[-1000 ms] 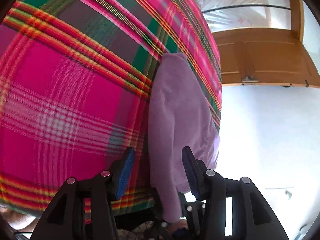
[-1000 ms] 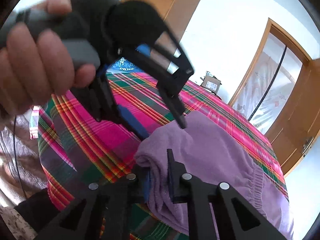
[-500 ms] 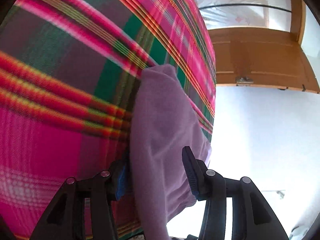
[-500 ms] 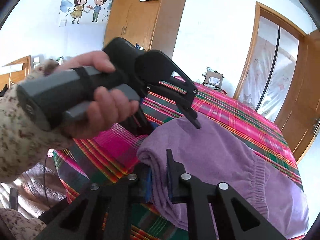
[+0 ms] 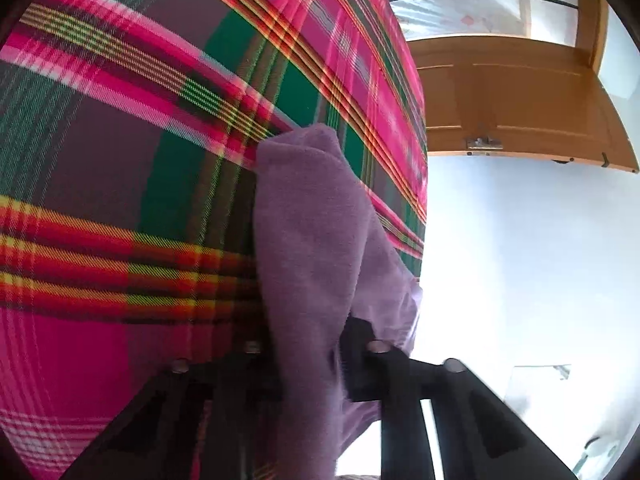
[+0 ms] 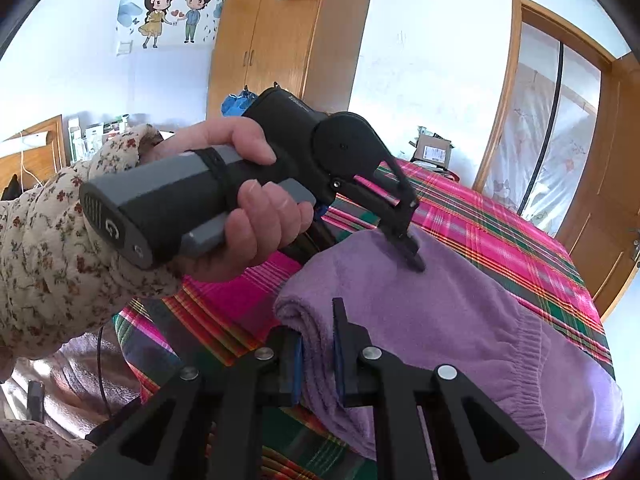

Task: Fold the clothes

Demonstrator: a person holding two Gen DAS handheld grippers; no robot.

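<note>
Left gripper jaws closing on the purple garment, which lay loose between them a second ago. Right gripper pinches its near fold. Garment on plaid bed; 2 holds, likely lift next.

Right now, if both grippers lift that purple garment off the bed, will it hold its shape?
Probably not. The purple garment lies in soft rolled folds, so it should sag between the right gripper and the closing left gripper. Its fuzzy pile suggests it won't slip easily. It looks light.
</note>
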